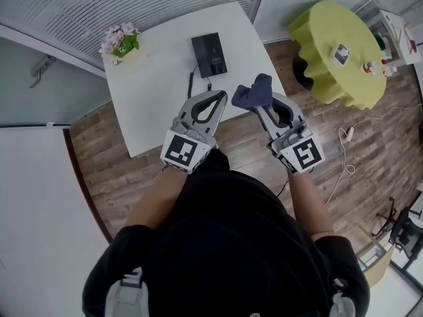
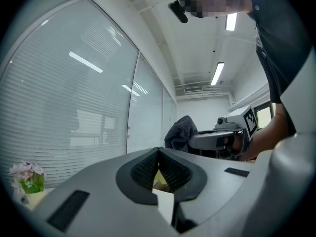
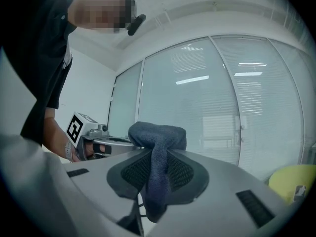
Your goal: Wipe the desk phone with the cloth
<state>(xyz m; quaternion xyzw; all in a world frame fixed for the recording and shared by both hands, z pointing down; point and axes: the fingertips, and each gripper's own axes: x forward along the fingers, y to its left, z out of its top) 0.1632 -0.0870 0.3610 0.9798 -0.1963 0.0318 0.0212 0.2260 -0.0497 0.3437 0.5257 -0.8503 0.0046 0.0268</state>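
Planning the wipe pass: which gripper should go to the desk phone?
Right. The right gripper is clamped on the dark blue cloth; the left gripper is shut with nothing in it. Both sit just short of the desk phone.

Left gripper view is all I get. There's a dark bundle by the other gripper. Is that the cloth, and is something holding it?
Observer: Yes. The right gripper view shows the right gripper shut on the dark blue cloth, which is bunched above the jaws and hangs below them.
Operator: Where's the phone? I can't see it.
Observer: The head view shows the black desk phone lying on the white table, ahead of both grippers.
Operator: Is my gripper touching it?
Observer: No. In the head view the left gripper is short of the phone, nearer the person.
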